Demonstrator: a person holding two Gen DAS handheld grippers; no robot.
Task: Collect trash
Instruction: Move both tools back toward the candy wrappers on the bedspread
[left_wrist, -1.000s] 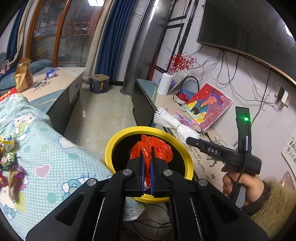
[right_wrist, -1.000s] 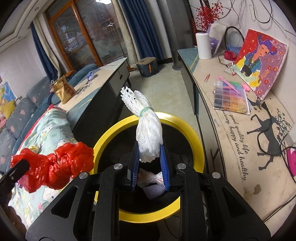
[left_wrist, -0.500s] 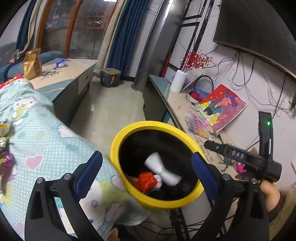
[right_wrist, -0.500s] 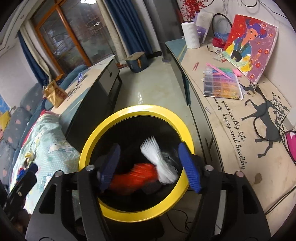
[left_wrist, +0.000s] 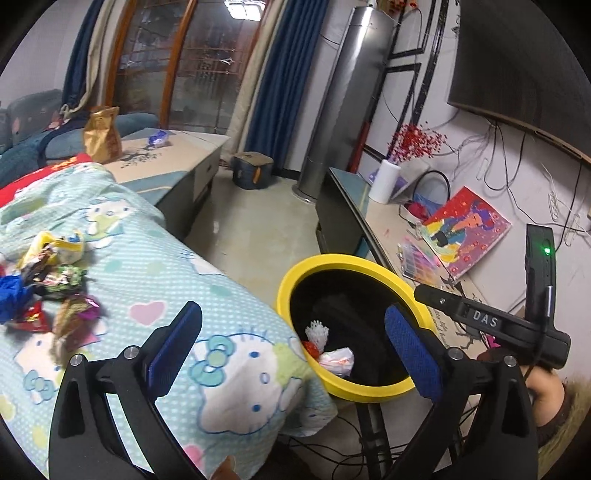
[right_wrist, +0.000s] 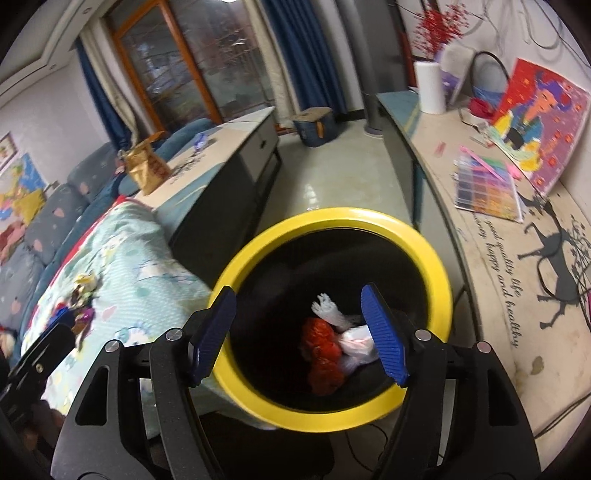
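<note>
Red net (right_wrist: 322, 354) and white foam (right_wrist: 328, 310) lie in the bin (right_wrist: 439, 273); left gripper (left_wrist: 291, 343) and right gripper (right_wrist: 297, 332), jaws just opened and empty, should approach wrappers (left_wrist: 55, 280) on the bed (left_wrist: 177, 266) squarely.

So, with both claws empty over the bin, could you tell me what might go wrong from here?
1. The wrapper pile lies loose on the soft blanket; a claw closing on it could pinch the fabric too.
2. The yellow bin stands tight against the blanket's edge, so a swing back by the left claw might knock its rim.
3. The right claw hangs close beside the left, so the two could clash.
</note>
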